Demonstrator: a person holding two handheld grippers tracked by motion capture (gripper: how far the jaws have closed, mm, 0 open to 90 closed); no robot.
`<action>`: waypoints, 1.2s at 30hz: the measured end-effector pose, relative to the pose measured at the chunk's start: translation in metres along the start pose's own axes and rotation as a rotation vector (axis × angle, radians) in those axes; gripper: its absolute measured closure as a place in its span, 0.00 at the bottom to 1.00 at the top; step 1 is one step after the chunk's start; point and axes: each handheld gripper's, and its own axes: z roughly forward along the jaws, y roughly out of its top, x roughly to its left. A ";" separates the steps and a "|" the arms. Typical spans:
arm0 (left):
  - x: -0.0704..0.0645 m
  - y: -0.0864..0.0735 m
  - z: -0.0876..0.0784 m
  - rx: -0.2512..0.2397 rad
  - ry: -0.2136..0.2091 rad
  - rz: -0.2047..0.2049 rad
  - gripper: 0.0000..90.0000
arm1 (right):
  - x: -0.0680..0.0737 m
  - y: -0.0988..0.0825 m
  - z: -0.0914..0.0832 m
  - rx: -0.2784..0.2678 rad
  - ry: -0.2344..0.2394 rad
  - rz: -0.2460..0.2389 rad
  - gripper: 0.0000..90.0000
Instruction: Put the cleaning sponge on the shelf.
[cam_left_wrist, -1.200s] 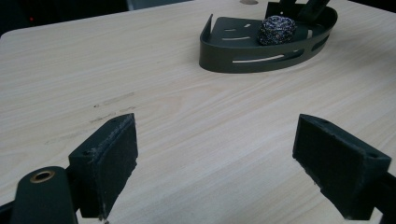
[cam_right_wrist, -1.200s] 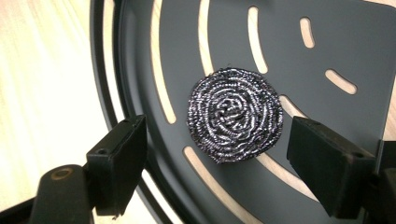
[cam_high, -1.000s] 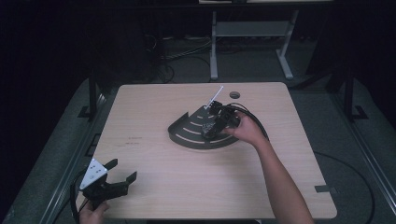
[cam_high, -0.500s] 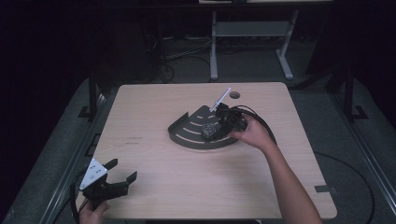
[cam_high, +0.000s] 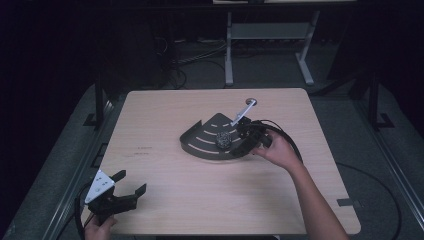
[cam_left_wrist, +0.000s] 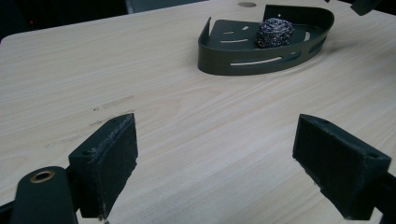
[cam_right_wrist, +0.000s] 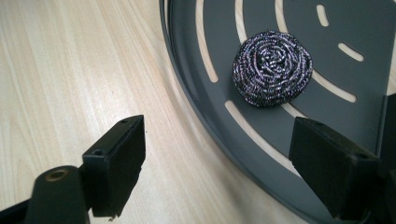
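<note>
Right gripper (cam_high: 239, 141) hovers over tray (cam_high: 200, 145) rim, jaws just widened, nothing between, scourer (cam_right_wrist: 272, 74) ahead

The setting looks like a lab or recording studio rather than a home. A single pale wood-grain desk (cam_high: 165, 150) stands alone in the middle of the frame on grey carpet (cam_high: 380, 165), with darkness around it. Behind it, at the upper middle of the frame, a white metal frame stand (cam_high: 270, 40) rises from the floor, and loose black cables (cam_high: 190, 62) lie tangled at its left. Another cable loop (cam_high: 372, 185) runs across the carpet at the lower right, and a strip of grey tape (cam_high: 347, 202) marks the desk's lower right corner.
</note>
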 end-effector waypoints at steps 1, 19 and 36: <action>0.000 0.000 0.000 0.000 0.000 0.001 0.15 | 0.000 -0.002 -0.001 0.002 0.007 0.006 0.20; -0.001 0.000 0.001 0.005 0.000 0.009 0.15 | 0.011 -0.034 -0.014 -0.006 -0.003 0.024 0.19; -0.002 0.000 0.003 0.009 -0.004 0.009 0.15 | 0.018 -0.062 -0.019 -0.020 -0.007 0.044 0.18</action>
